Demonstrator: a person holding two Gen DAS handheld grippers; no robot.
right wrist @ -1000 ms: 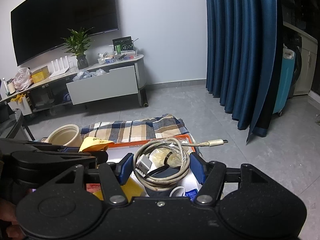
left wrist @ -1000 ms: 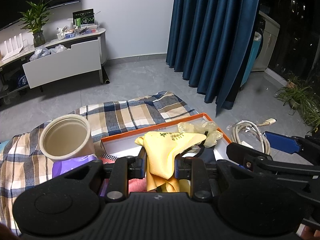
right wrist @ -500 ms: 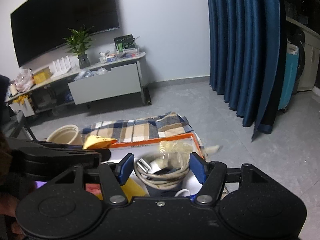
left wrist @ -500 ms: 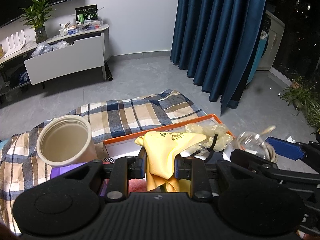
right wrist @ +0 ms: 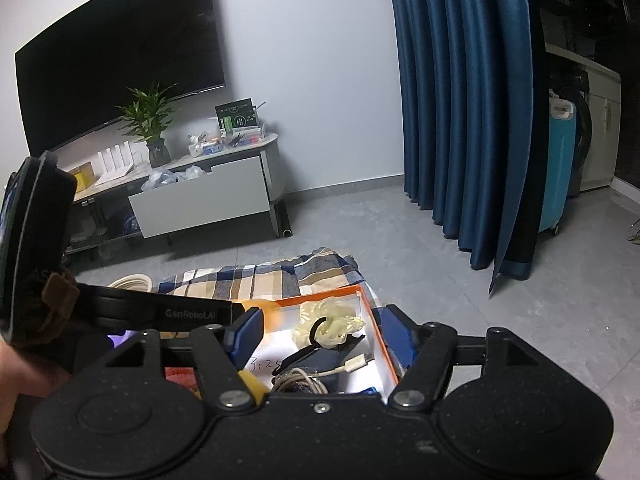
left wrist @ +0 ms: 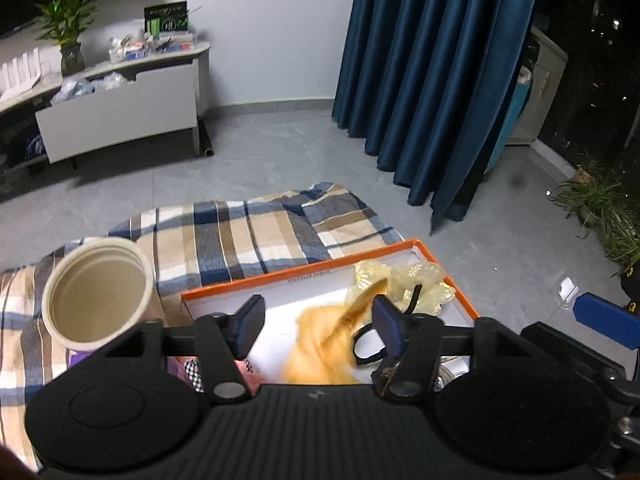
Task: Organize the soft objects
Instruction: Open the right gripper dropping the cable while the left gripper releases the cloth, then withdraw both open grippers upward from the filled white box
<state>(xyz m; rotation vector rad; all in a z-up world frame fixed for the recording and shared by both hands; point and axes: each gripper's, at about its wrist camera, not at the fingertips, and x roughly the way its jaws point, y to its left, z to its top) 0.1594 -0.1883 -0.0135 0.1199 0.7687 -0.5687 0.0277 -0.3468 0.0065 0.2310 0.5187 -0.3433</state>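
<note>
The left gripper has just spread its jaws; the yellow cloth shows as a blur between them, free of both pads, over the white floor of the orange-rimmed box. The right gripper also has its jaws spread wide, and they have just been opening further; nothing is pinched. Below it, inside the near right corner of the box, lies the coiled white cable with its plug pointing right. A pale scrunchie sits in the far right corner of the box, a black band just near of it.

The box rests on a plaid blanket spread on the grey floor. A cream tub stands open-mouthed left of the box, close to its near left corner. Bare floor lies beyond and to the right, up to the blue curtain.
</note>
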